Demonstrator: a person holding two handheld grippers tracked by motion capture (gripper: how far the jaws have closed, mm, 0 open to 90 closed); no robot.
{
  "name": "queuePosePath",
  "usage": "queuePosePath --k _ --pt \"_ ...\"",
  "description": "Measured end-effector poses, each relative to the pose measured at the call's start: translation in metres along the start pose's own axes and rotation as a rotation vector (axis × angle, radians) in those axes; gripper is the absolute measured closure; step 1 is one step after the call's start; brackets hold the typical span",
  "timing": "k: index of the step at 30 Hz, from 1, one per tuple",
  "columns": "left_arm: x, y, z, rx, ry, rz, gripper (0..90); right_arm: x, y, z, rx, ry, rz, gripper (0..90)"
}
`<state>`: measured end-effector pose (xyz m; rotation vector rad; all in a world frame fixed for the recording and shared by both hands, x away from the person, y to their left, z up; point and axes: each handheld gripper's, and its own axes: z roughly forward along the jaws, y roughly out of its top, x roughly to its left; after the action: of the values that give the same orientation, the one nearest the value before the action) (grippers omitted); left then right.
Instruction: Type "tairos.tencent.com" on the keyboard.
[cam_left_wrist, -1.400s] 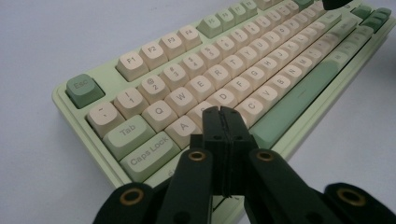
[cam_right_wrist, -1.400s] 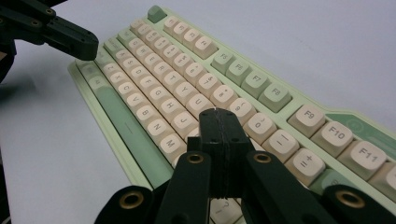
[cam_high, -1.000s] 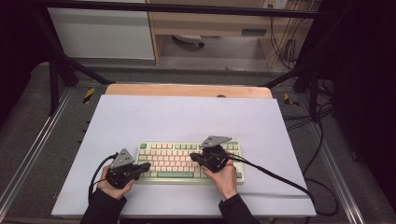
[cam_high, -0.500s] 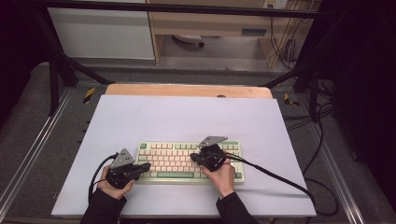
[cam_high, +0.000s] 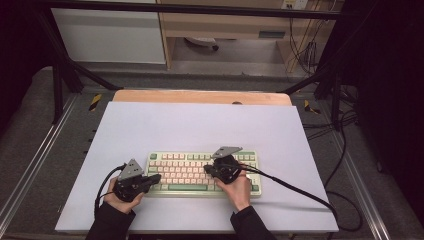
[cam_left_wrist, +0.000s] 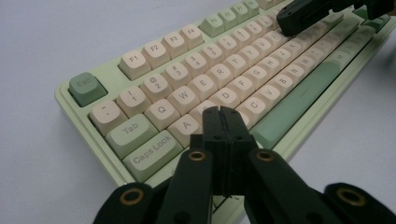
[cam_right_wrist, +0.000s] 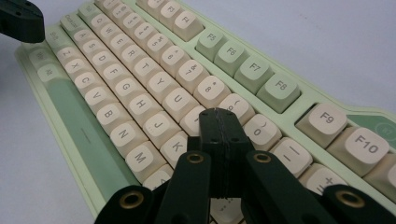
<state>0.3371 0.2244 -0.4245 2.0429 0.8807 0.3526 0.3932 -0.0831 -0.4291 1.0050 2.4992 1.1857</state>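
Note:
A pale green keyboard (cam_high: 190, 172) with cream keys lies near the front of the white table top (cam_high: 200, 130). My left gripper (cam_high: 156, 178) is shut with nothing in it, and its tips hang just over the keyboard's left end. In the left gripper view its closed tips (cam_left_wrist: 222, 113) sit above the A and S keys (cam_left_wrist: 187, 123). My right gripper (cam_high: 208, 170) is also shut and holds nothing, over the right half of the keys. Its closed tips (cam_right_wrist: 218, 115) hover by the I, O and K keys (cam_right_wrist: 175, 144).
A wooden strip (cam_high: 200, 96) runs along the table's far edge. The right gripper's black cable (cam_high: 300, 192) trails off the table's right side. Metal frame rails (cam_high: 35, 160) flank the table. The table surface behind the keyboard is bare.

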Motion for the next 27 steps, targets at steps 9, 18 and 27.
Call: queuePosePath --k 9,18,27 --pt "0.000 0.000 0.000 0.000 0.001 -0.001 89.8 0.004 0.005 -0.016 -0.053 0.019 -0.007 90.0" --pt "0.001 0.000 0.000 0.001 0.001 -0.002 89.8 0.011 0.006 -0.027 -0.081 0.049 -0.013 90.0" --pt "0.001 0.000 0.000 0.001 0.002 -0.002 89.8 0.016 0.004 -0.027 -0.079 0.071 -0.017 90.0"
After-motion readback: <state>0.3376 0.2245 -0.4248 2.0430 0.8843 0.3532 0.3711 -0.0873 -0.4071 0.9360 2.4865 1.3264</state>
